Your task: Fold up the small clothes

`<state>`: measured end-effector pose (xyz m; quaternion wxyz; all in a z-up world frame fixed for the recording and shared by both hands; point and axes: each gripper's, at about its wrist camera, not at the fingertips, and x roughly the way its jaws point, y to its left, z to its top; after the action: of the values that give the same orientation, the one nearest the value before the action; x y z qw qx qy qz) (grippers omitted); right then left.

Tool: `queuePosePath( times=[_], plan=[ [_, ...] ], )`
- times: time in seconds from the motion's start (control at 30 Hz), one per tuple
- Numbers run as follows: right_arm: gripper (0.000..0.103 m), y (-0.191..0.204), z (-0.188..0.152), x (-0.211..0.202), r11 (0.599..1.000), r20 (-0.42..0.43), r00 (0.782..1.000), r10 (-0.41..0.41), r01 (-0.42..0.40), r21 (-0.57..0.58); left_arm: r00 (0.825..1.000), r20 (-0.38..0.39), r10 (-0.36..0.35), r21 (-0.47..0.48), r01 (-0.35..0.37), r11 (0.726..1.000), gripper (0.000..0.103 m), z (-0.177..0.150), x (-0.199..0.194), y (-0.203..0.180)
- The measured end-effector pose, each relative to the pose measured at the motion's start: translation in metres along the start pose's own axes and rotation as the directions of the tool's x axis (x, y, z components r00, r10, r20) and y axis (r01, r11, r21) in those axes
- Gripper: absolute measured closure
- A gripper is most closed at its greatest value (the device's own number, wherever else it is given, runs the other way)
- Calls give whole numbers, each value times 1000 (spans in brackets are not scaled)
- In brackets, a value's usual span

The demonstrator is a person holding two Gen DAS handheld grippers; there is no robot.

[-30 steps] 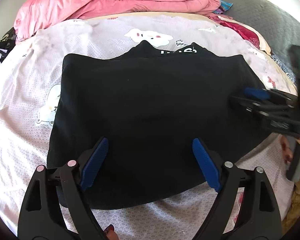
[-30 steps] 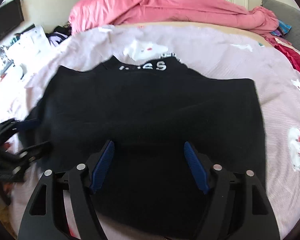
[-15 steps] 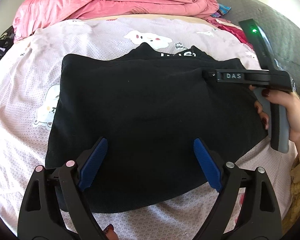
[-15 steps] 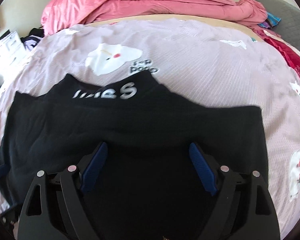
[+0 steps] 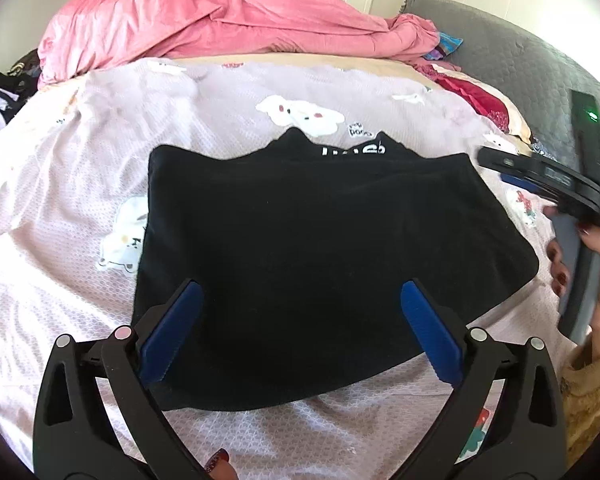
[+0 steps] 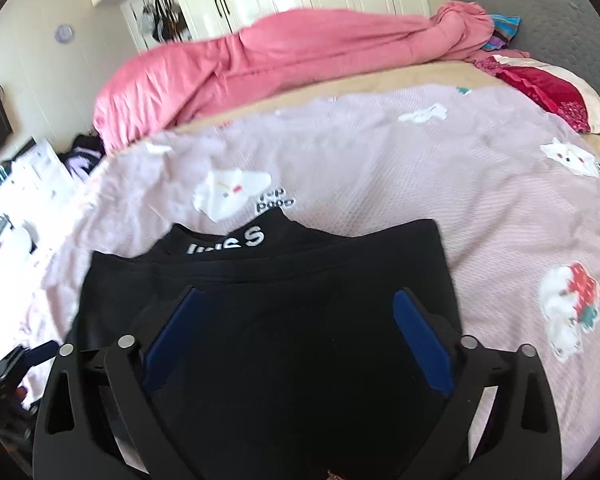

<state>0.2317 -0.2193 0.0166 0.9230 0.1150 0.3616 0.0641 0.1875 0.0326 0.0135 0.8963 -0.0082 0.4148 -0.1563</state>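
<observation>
- Far on the left, the pale pink bedsheet (image 5: 80, 216) with little white cartoon animals is covering the bed, and it is lying a bit wrinkly.
- The left gripper (image 5: 298, 328) is hanging just over the near edge of the cloth. Its blue fingers (image 5: 172, 334) are spread wide apart and are holding nothing.
- In the middle, the black folded garment (image 5: 320, 248) is lying flat on the bedsheet. It looks already folded at least once. A black band with white letters (image 5: 354, 150) is peeking out at the far edge.
- The garment looks soft, light and floppy. I think it is going to bend and sag when lifted, so one pinch in the middle would likely make it bunch up.
- A good place to take hold seems to be the left and right corners of one edge, one gripper on each, so the fold is staying straight.
- On the right, the right gripper (image 6: 296, 340) is hovering over the garment. Its fingers (image 6: 420, 344) are also spread wide and are grabbing nothing.
- At the back, a big pink duvet (image 5: 220, 20) is piling up, with a grey pillow (image 5: 512, 52) at the far right.
</observation>
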Motion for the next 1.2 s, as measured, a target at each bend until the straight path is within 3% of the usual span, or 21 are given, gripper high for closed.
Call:
queuePosePath(
  times=[0.3, 0.53, 0.83, 1.0, 1.2],
  plan=[
    [4, -8, -26, -42, 997, 66, 996, -67, 70, -34, 999, 20, 25, -14, -25, 1000, 9, 2, -16, -9],
    [4, 4, -41, -62, 997, 92, 995, -35, 42, -70, 999, 32, 17, -21, -16, 1000, 9, -10, -30, -13],
    [4, 87, -68, -52, 969, -4, 992, 125, -123, -216, 989, -5, 148, -81, -148, 986, 9, -3, -32, 51],
    [4, 146, -90, -29, 925, -84, 985, 154, -173, -339, 983, -18, 183, -124, -183, 975, 9, 6, -35, 89],
    [4, 203, -121, 1, 853, -160, 979, 125, -188, -487, 980, -44, 193, -174, -197, 965, 9, 12, -26, 119]
  ],
)
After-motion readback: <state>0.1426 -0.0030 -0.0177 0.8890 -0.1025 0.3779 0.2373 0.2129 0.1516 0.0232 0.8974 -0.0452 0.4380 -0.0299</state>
